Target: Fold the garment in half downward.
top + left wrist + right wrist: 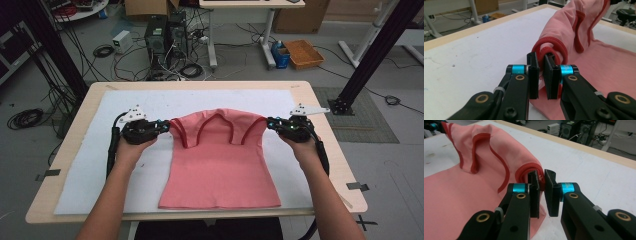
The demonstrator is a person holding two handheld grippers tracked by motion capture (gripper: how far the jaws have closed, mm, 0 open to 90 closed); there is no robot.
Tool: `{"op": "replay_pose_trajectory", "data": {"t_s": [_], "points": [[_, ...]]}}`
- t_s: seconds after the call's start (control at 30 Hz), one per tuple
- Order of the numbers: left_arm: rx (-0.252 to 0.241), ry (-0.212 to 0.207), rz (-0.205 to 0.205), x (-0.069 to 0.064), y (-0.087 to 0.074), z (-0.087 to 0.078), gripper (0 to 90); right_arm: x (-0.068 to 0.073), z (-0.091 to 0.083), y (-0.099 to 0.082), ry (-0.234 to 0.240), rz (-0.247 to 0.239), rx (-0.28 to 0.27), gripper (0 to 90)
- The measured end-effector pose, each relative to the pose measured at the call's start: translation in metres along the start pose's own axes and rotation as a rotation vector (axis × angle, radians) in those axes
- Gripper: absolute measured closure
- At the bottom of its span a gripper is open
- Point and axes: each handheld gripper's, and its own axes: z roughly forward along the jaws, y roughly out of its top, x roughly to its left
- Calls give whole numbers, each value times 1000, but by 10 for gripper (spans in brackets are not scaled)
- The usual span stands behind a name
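Note:
A pink sleeveless top with red trim (220, 165) lies on the white mat, its hem toward the person and its upper part lifted and folded over. My left gripper (167, 125) is shut on the top's left edge, pinching the red-trimmed fabric (550, 51) between its jaws (541, 75). On the other side my right gripper (270, 122) is shut on the right edge, with the rolled red trim (526, 171) clamped between its jaws (542, 192). Both hands hold the upper part stretched between them, a little above the mat.
The white mat (125, 165) covers most of the wooden table (60, 195). Beyond the far edge stand computer towers (165, 35), loose cables and an orange crate (302, 52). Black frame posts (370, 55) rise at both sides.

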Motion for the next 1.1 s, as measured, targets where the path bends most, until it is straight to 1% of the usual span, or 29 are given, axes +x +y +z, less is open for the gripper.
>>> {"op": "replay_pose_trajectory", "data": {"t_s": [0.07, 0.1, 0.2, 0.23, 0.3, 0.37, 0.4, 0.57, 0.63, 0.67, 0.7, 0.73, 0.77, 0.8, 0.83, 0.87, 0.93, 0.97, 1.03, 1.07, 1.1], "points": [[-3, -5, 7, -2, -1, -2, 831, 4, -5, -4, 8, -11, -8, 834], [-3, -10, 16, -7, -3, -5, 831, 6, -7, -6, 12, -15, -11, 834], [-15, -21, 14, -13, -8, -11, 831, 12, -15, -14, 28, -22, -21, 834], [-15, -21, 14, -13, -8, -11, 830, 12, -15, -14, 28, -22, -21, 834], [-17, -32, 16, -16, -12, -16, 831, 19, -23, -25, 39, -28, -29, 833], [-28, -61, -9, -23, -21, -23, 829, 23, -29, -34, 45, -34, -31, 832], [-29, -72, -13, -26, -24, -25, 827, 25, -31, -39, 49, -41, -35, 831], [19, -104, 11, -42, -40, -36, 818, 37, -42, -63, 73, -48, -20, 826], [26, -108, 6, -47, -46, -39, 809, 41, -44, -72, 75, -62, -3, 823], [26, -108, 6, -47, -46, -39, 803, 41, -44, -72, 75, -62, -3, 823], [41, -109, 3, -51, -51, -42, 797, 45, -45, -80, 75, -71, 10, 819], [51, -108, 5, -53, -53, -43, 790, 49, -45, -85, 77, -70, 23, 815], [51, -108, 5, -53, -53, -43, 773, 51, -45, -89, 78, -76, 34, 812], [66, -107, 8, -56, -57, -46, 750, 53, -45, -92, 75, -84, 45, 801], [66, -107, 8, -56, -57, -46, 735, 53, -45, -92, 75, -84, 45, 801], [80, -109, 12, -60, -60, -49, 719, 56, -46, -97, 75, -102, 66, 773], [89, -111, -2, -62, -65, -54, 651, 59, -49, -100, 71, -113, 87, 749], [88, -109, -7, -62, -67, -57, 631, 59, -51, -101, 78, -114, 93, 725], [89, -104, -10, -62, -70, -60, 592, 59, -55, -103, 84, -101, 99, 645], [88, -97, -24, -60, -71, -62, 554, 58, -58, -103, 91, -82, 92, 612], [92, -87, -40, -59, -73, -63, 554, 58, -58, -103, 91, -82, 92, 612]]}}
